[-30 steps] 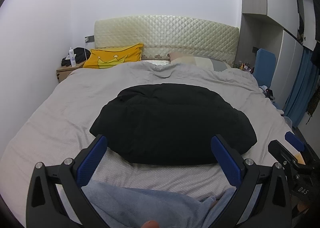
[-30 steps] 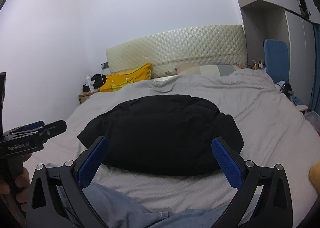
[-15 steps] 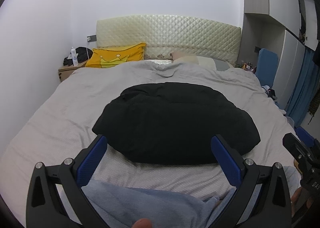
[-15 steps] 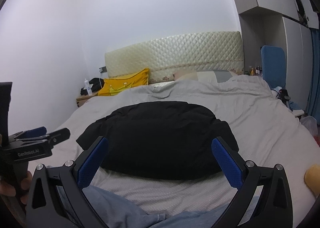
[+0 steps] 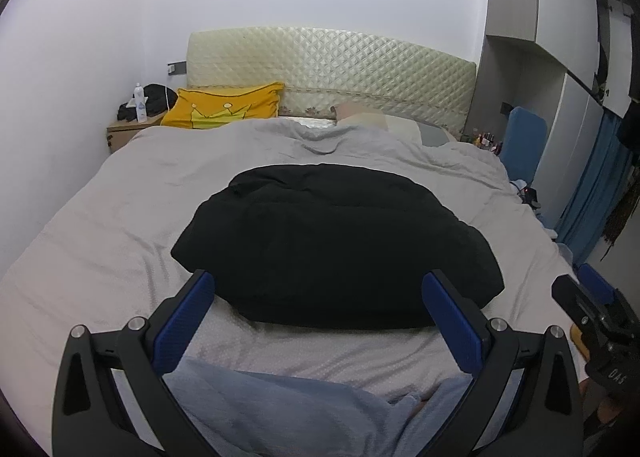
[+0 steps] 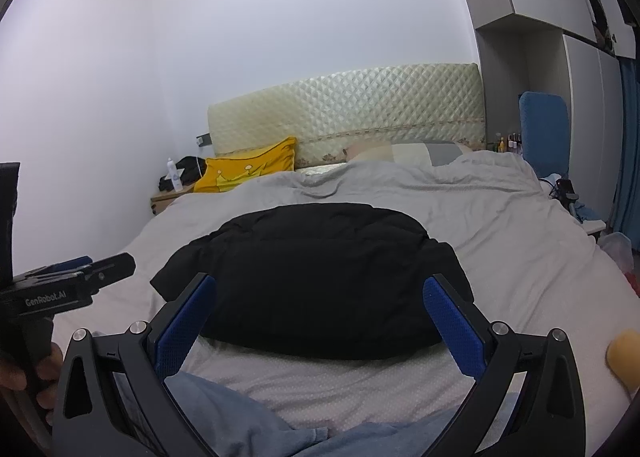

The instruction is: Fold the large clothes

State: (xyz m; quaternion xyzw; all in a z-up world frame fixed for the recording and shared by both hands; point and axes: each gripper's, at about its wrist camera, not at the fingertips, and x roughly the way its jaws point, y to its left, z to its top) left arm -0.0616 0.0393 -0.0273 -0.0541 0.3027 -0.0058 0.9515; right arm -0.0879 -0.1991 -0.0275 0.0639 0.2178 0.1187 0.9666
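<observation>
A bulky black garment point(image 5: 332, 249) point(image 6: 316, 281) lies folded into a compact mound in the middle of the grey bed point(image 5: 100, 241) point(image 6: 520, 225). My left gripper point(image 5: 319, 289) hangs open in front of its near edge, nothing between the blue pads. My right gripper point(image 6: 319, 291) is also open and empty, held at a similar distance from the mound. Each gripper shows in the other's view: the right one point(image 5: 592, 309) at the right edge, the left one point(image 6: 76, 277) at the left edge with a hand on its handle.
Blue-grey cloth point(image 5: 280, 405) point(image 6: 224, 421) lies at the bed's near edge under both grippers. A yellow pillow point(image 5: 224, 109) and a quilted headboard point(image 5: 332, 69) sit at the far end. A nightstand point(image 5: 124, 129) is far left, a blue chair point(image 5: 524, 141) and wardrobe on the right.
Both grippers have drifted slightly, the right one tilting a little upward; the black garment has not moved and both stay open.
</observation>
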